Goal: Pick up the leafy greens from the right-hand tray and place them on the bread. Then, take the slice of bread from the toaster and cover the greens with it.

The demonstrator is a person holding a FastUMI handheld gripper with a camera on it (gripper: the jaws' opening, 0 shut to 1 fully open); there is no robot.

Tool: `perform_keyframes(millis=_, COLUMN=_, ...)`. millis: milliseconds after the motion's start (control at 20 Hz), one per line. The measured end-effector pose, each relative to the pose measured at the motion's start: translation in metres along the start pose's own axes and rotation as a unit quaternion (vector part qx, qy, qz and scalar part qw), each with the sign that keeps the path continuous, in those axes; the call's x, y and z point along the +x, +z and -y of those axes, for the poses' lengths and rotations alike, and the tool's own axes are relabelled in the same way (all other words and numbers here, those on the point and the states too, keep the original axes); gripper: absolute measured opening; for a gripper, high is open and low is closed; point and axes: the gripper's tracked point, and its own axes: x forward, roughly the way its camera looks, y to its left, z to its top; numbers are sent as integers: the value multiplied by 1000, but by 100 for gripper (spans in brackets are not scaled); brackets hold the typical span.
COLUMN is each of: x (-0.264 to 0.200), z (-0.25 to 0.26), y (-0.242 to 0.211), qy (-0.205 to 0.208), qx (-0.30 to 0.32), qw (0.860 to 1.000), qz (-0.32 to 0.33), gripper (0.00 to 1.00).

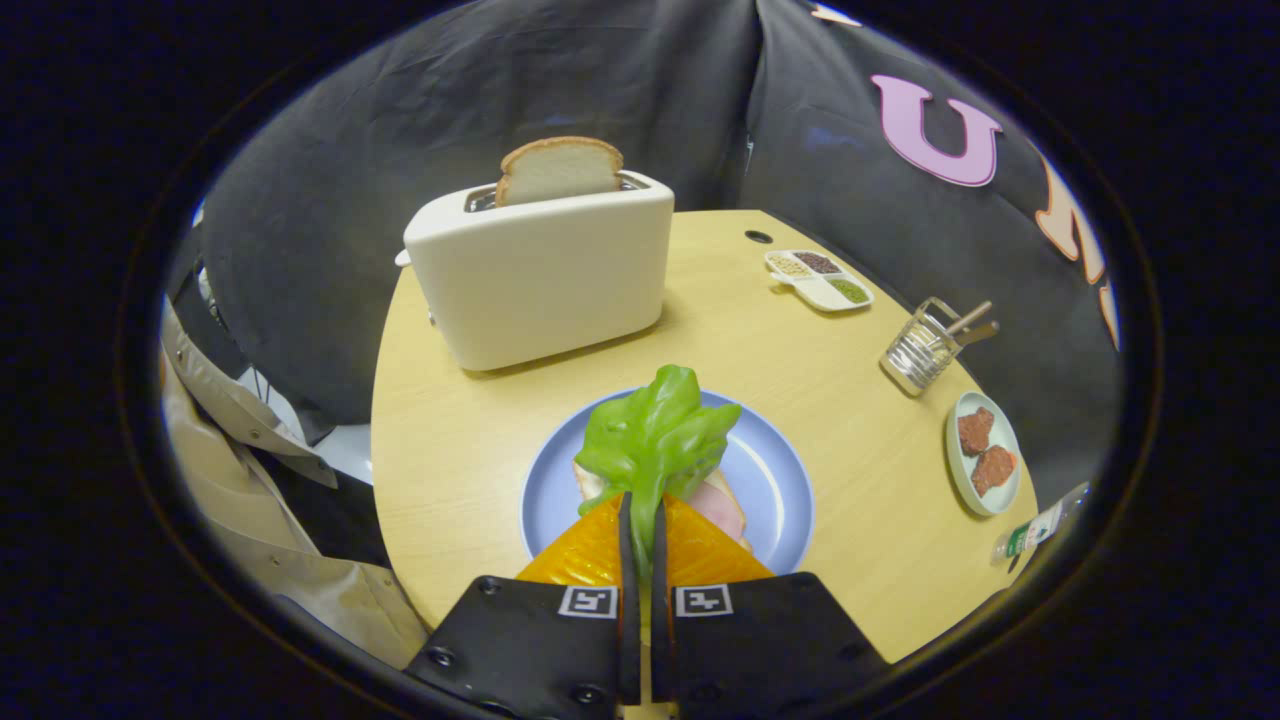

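Observation:
My gripper (pixel 640 520) is shut on the stem of the leafy greens (pixel 655 435), both fingers pressing on it. The greens hang just ahead of the fingertips, over a blue plate (pixel 775 490). On that plate lies a slice of bread (pixel 590 480) with pink ham (pixel 720 508) on it, mostly hidden by the greens and my fingers. Beyond the plate stands a cream toaster (pixel 545 270) with a slice of bread (pixel 558 168) sticking up out of its slot.
On the round wooden table (pixel 450 450), to the right, are a small divided dish of seasonings (pixel 820 278), a wire holder with utensils (pixel 925 350), a small plate with two brown patties (pixel 985 455) and a bottle (pixel 1040 530). A person's sleeve (pixel 260 480) shows at the left.

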Motion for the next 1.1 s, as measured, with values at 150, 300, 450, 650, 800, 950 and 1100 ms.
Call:
perform_keyframes(millis=150, x=11, z=-1, y=-5, qy=4, qx=1, qw=1000, qz=-12, gripper=7)
perform_keyframes(millis=300, x=16, z=-1, y=-16, qy=7, qx=2, qw=1000, qz=-30, gripper=7)
perform_keyframes(millis=450, x=23, z=8, y=-21, qy=-3, qx=2, qw=999, qz=-42, gripper=15)
perform_keyframes(millis=650, x=28, z=15, y=-28, qy=-14, qx=3, qw=998, qz=-57, gripper=37)
perform_keyframes(millis=800, x=30, z=15, y=-29, qy=-17, qx=1, qw=998, qz=-60, gripper=57)
perform_keyframes(millis=950, x=26, z=16, y=-24, qy=-25, qx=1, qw=998, qz=-54, gripper=76)
perform_keyframes(millis=1100, x=17, z=19, y=-12, qy=-38, qx=0, qw=998, qz=-42, gripper=96)
